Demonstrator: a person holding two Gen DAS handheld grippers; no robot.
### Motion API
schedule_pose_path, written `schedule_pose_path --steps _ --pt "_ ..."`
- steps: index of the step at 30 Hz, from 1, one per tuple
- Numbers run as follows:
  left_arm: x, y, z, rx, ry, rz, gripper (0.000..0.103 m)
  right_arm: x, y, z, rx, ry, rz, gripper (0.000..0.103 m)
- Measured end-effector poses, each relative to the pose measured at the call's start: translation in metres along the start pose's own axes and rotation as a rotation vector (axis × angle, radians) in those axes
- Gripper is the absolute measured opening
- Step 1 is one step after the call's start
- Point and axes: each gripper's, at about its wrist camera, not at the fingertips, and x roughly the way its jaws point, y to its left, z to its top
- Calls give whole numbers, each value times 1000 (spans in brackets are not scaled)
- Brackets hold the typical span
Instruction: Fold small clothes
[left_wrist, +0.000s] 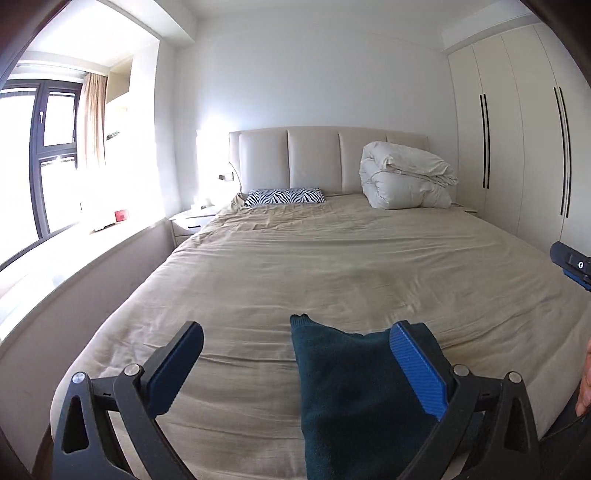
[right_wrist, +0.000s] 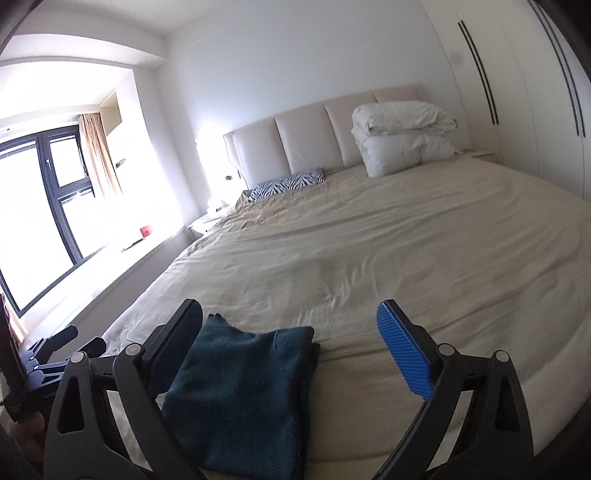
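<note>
- Teal garment (left_wrist: 343, 391): lies folded flat on the beige bed (left_wrist: 332, 266), near its foot edge.
- Left hand-held gripper (left_wrist: 295, 365): jaws spread wide, holding nothing; garment lies below its right finger.
- Right hand-held gripper (right_wrist: 291, 347): jaws spread wide, empty, above the garment.

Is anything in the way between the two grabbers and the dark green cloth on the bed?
No. The green cloth lies folded on the bed sheet just below both open grippers, left and right. Nothing visible sits between them; the pillow and duvet are far off by the headboard.
</note>
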Motion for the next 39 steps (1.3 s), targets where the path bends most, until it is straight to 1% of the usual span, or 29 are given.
schedule_pose_path --steps 2,3,5,7,8,10,12,14,16,18,20,24,26,30,33,36,39 --pt "-14 3 6 -21 -49 22 103 -20 12 12 -32 -100 -66 103" --pt "-19 5 8 -26 -53 32 103 -29 15 18 -46 -125 -87 103" --pt "-20 6 11 -15 -12 42 103 -32 20 27 -61 -116 -89 103" --pt "-17 6 10 -3 26 37 103 -34 22 31 -48 -84 -73 103" --pt "-16 6 8 -2 34 37 103 -35 23 33 -36 -54 -57 103" --pt "-13 9 1 -22 66 44 103 -27 22 31 -8 37 -24 103" --pt "-6 10 -7 -55 135 35 103 -20 26 22 2 122 -43 103" --pt "6 8 -18 -60 210 39 103 -14 30 10 -6 180 -68 103" --pt "17 6 -32 -65 280 42 103 -7 34 -2 -16 221 -83 103" --pt "26 6 -44 -92 350 22 103 0 39 -15 -31 255 -114 103" --pt "33 6 -54 -98 396 20 103 7 44 -28 -46 278 -115 103" --pt "38 2 -62 -56 412 51 103 16 54 -50 -114 312 -169 103" --pt "40 1 -65 -54 423 46 103 24 56 -62 -135 349 -192 103" --pt "46 -1 -72 -40 447 37 103 41 55 -79 -134 416 -217 103" --pt "49 -3 -76 -35 463 27 103 47 54 -86 -134 435 -223 103" --pt "51 -2 -78 -36 469 23 103 53 50 -92 -119 481 -212 103" --pt "52 1 -79 -44 473 27 103 59 47 -99 -99 504 -213 103"
